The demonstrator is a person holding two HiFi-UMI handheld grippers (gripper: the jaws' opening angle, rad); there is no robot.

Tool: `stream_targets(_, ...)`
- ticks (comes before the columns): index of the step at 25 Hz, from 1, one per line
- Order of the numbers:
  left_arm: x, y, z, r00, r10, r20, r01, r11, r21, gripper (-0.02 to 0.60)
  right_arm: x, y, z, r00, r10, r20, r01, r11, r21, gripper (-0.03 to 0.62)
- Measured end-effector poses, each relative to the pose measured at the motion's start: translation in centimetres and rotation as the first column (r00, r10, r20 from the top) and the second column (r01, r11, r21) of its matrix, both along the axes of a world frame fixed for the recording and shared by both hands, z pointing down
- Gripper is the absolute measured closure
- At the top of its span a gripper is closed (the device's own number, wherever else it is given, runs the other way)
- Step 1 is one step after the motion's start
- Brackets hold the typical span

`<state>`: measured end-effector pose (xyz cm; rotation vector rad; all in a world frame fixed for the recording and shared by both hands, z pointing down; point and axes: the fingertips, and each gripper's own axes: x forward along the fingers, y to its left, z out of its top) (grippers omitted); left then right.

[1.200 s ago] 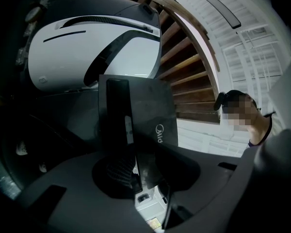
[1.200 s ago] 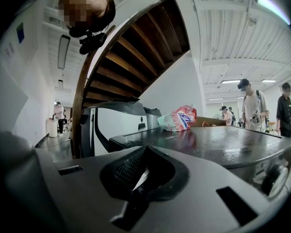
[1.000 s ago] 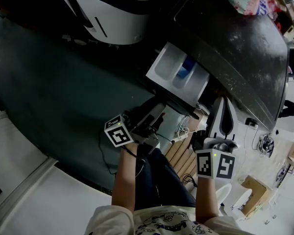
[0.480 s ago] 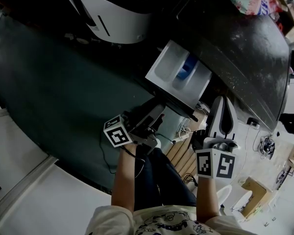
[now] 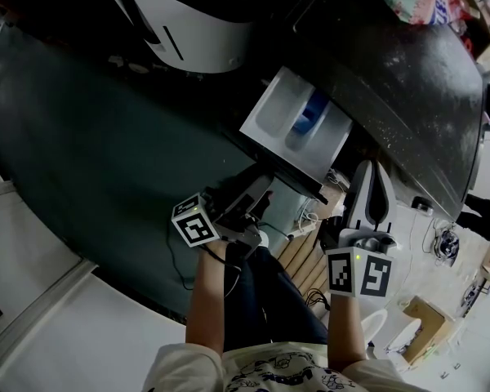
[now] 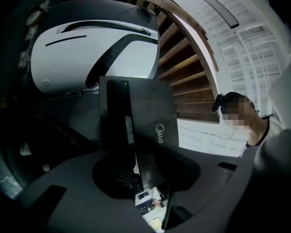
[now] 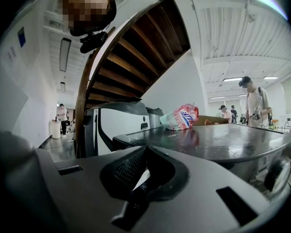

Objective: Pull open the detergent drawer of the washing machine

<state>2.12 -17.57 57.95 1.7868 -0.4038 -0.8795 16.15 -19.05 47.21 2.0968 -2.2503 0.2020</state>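
Wooden staircase [image 7: 131,47] overhead — white walls [image 7: 174,91], dark floor [image 5: 90,153].

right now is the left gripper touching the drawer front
Touching. The left gripper view shows the dark drawer front running down between the jaws of the left gripper, with the pads pressed on both its faces.

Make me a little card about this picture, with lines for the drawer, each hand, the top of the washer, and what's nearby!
drawer: detergent drawer pulled out of the washing machine; white inside, with a blue part
left hand: left tongs shut on the drawer's dark front panel
right hand: right tongs shut, nothing between them, off to the drawer's right
on top of washer: crinkly bag
nearby: white rounded machine
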Motion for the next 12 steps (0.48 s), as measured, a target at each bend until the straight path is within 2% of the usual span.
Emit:
stream_targets(6, -0.1, 0.0, 0.0, 0.999, -0.028, 0.025, 0.029, 0.999, -0.023, 0.437, 0.2, 0.2, -0.3, 1.000, 0.002, -0.012, -0.002, 1.000, 0.004, 0.580)
stream_targets(12, -1.4, 0.4, 0.0, 0.993, -0.094, 0.074, 0.100, 0.991, -0.090, 0.434, 0.3, 0.5, -2.0, 1.000, 0.000, -0.018, 0.000, 1.000, 0.006, 0.580)
